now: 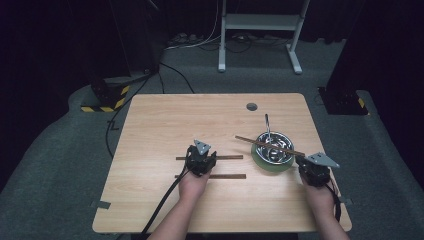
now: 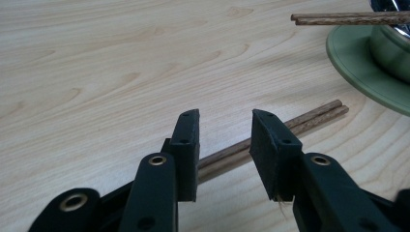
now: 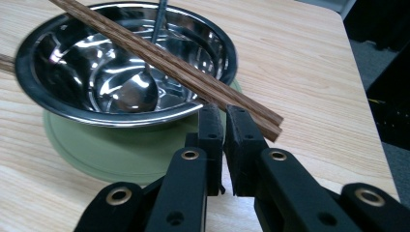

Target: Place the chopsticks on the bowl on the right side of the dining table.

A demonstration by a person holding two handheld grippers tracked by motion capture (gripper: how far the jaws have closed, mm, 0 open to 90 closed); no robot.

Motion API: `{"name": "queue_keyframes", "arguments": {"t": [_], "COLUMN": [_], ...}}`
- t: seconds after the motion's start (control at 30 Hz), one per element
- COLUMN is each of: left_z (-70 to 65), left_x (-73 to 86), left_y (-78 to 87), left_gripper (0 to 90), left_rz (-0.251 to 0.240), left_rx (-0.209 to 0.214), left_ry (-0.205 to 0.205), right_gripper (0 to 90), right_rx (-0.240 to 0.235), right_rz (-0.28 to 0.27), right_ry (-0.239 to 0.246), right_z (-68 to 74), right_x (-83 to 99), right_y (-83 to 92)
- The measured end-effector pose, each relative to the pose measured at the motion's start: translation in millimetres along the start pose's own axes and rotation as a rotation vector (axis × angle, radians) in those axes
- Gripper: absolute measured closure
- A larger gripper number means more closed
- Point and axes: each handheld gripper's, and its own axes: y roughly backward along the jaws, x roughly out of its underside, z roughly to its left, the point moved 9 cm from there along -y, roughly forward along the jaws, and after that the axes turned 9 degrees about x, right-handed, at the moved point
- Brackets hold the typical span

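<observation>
A dark room with grey carpet surrounded a pale wooden counter [image 1: 165, 120], where a steel bowl [image 1: 273, 146] holding a spoon [image 1: 268, 131] sat on a green plate [image 1: 262, 162] at the right. The right gripper [image 1: 303, 161] had its fingers closed nearly together beneath a chopstick pair [image 1: 269, 146] laid across the bowl's rim; whether they pinched it was unclear. The left gripper [image 1: 200, 158] held its fingers open above a second pair [image 2: 309, 118], with a third pair [image 1: 227, 176] just nearer the person.

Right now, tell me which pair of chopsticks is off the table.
The pair across the bowl: these chopsticks rest on its rim, held at one end by the right claw. The other two pairs lie flat on the table.
</observation>
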Motion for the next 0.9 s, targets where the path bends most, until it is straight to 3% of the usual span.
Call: {"name": "queue_keyframes", "arguments": {"t": [0.07,0.3,0.7,0.9], "left_z": [-2.3,-4.3,-4.7,-14.0], "left_x": [0.7,1.4,-2.9,-4.1], "left_y": [-5.0,-23.7,-46.2,-50.5], "left_gripper": [63.2,64.9,67.5,67.4], "left_rz": [0.01,0.036,0.01,0.001], "left_rx": [0.002,-0.006,-0.026,-0.004], "left_ry": [-0.022,-0.007,0.02,0.023], "right_gripper": [84.5,84.5,84.1,84.1], "right_rx": [0.005,0.012,0.01,0.008], "right_rz": [0.003,0.025,0.044,0.043], "right_ry": [-0.004,0.0,0.009,0.016], "right_z": [-2.8,-11.2,-18.7,-24.0], "right_x": [-0.7,-3.5,-1.6,-5.1], "right_y": [-1.4,-11.6,-21.2,-24.6]}}
